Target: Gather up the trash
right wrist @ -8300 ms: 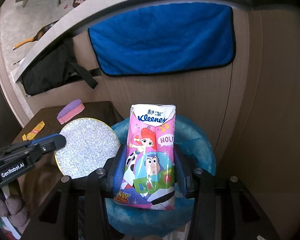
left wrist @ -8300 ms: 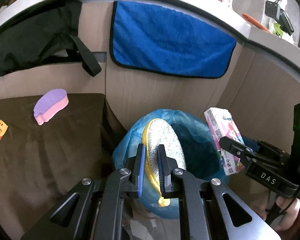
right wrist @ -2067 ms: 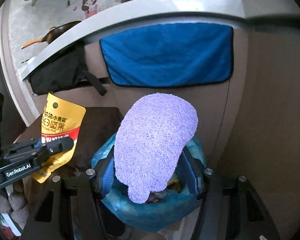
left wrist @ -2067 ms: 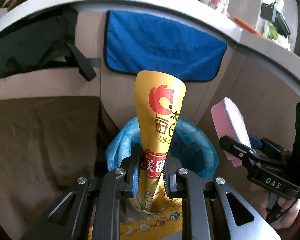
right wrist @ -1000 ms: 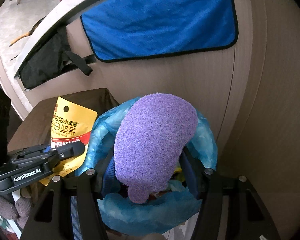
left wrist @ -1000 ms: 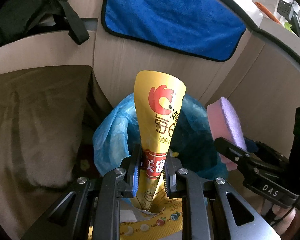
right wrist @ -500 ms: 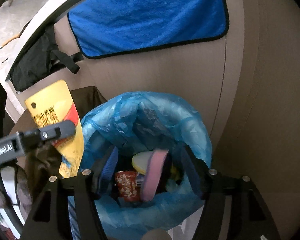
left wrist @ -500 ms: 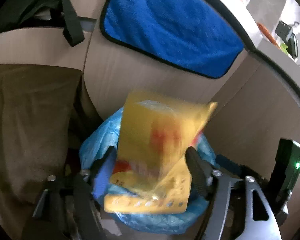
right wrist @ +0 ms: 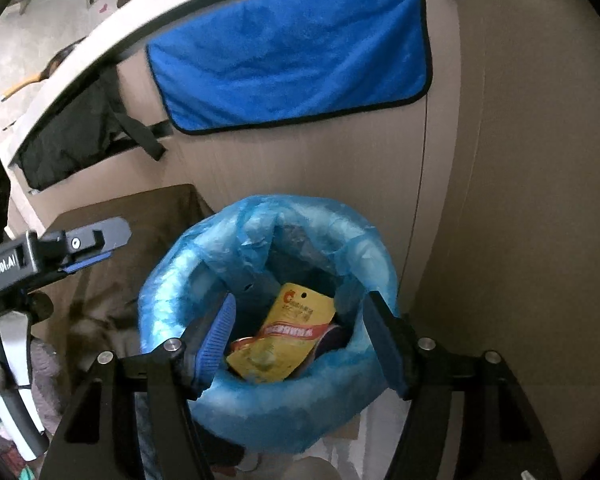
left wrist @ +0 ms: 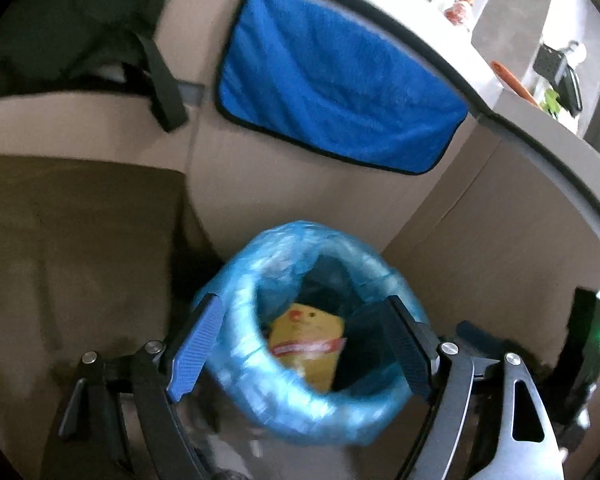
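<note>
one bin (right wrist: 172, 304), one yellow packet (right wrist: 288, 336), one blue towel (right wrist: 292, 60)

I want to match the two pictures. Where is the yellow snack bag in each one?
Left wrist view: the yellow plastic snack bag lies low and centre, inside the blue plastic bin liner.
Right wrist view: the same bag lies low and centre, inside the liner.
Shared landmark: the blue cloth towel hanging on the panel above.
</note>
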Tool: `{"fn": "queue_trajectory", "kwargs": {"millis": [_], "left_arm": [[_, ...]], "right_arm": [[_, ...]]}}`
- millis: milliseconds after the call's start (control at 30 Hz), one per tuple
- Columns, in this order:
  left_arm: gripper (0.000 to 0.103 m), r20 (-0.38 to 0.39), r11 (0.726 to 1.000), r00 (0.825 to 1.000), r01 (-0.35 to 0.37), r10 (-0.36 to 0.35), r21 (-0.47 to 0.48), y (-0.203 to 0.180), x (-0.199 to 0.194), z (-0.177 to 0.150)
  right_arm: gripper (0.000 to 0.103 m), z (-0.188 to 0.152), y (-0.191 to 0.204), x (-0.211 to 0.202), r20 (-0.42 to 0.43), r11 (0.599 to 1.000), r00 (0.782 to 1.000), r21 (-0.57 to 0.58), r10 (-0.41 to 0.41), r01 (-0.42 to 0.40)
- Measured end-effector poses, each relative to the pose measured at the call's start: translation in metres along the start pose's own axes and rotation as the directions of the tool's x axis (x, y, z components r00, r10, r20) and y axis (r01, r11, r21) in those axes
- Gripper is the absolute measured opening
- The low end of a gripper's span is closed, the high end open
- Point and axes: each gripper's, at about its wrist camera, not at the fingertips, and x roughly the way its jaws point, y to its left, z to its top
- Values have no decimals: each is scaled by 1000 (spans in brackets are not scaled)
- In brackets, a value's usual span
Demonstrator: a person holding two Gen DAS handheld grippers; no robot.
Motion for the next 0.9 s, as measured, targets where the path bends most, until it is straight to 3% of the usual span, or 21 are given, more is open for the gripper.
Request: {"fn": "queue_trajectory", "kwargs": {"millis": [200,333,400,533,567,767,900], "left_arm": [[81,86,975,981,-186,176,125,0,-76,-45],[81,133,940,952,-295,275,172,-1,-125,-82],[81,160,916,929,-360,334,179,-3,-148,-99],[81,234,840,842,-524,487,138,-6,-186,-123],[81,242,832,831,-539,502,126,-6,-194,-127],[81,189,877,875,-469,446,100,-9,-213,-143],[81,181,876,877,-468,445,117,-19,-216,-152]], "right_arm": [[63,-29,25,-48,54,999,998,10,43,-43],[67,-65,55,-90,102,1000,995,-19,19,-17],[73,-85,73,-109,123,999,992,-39,13,-8],[74,-114,97,-137,139,998,990,-65,35,-26],[75,-120,101,-143,142,997,989,-71,41,-31],[75,-145,123,-159,126,994,991,-108,44,-31],[75,-146,123,-165,134,994,990,-108,41,-26]]}}
